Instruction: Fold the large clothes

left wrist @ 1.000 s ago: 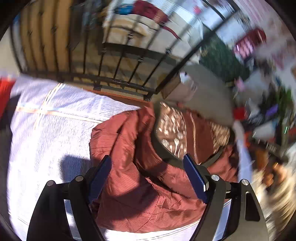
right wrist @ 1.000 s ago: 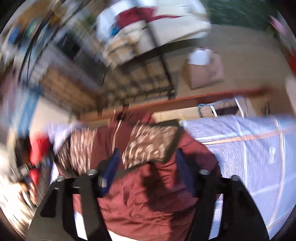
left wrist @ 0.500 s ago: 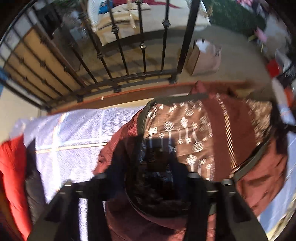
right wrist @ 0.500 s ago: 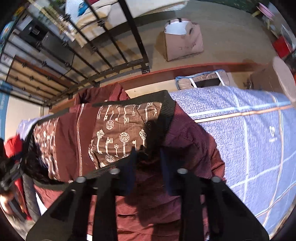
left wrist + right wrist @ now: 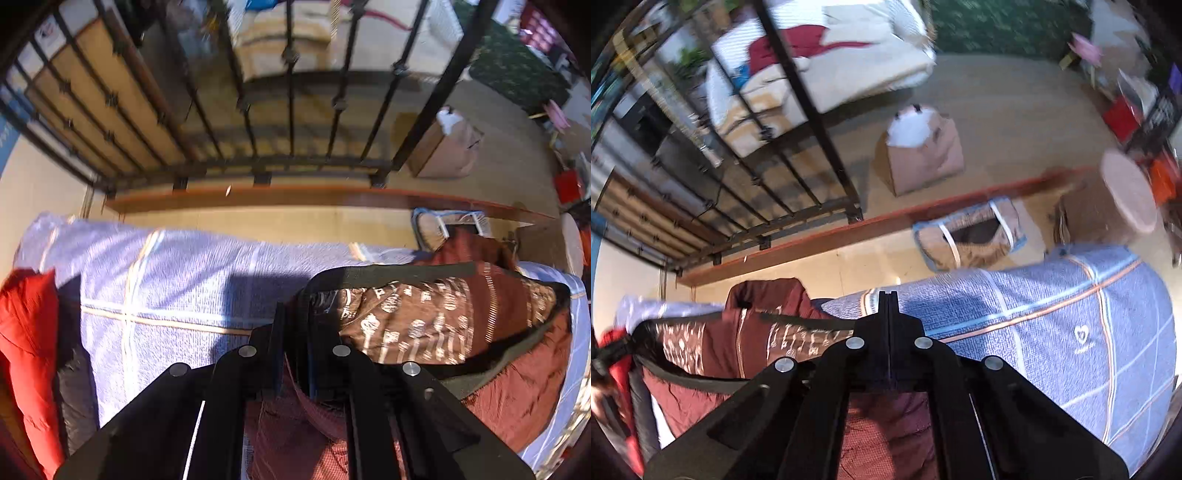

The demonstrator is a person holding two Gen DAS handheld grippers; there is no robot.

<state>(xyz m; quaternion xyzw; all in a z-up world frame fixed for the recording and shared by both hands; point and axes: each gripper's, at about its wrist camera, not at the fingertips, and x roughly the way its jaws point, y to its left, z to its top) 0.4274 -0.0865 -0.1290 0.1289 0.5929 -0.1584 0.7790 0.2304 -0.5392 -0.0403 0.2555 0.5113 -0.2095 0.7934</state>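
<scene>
Both claws, left claw (image 5: 295, 325) and right claw (image 5: 888, 310), pinch the maroon jacket (image 5: 424, 325) (heart logo (image 5: 1084, 338) lettering unreadable)

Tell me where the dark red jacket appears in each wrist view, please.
Left wrist view: the dark red jacket fills the lower right, on the blue blanket.
Right wrist view: the jacket lies at lower left.
Shared landmark: the black metal railing behind the bed.
</scene>
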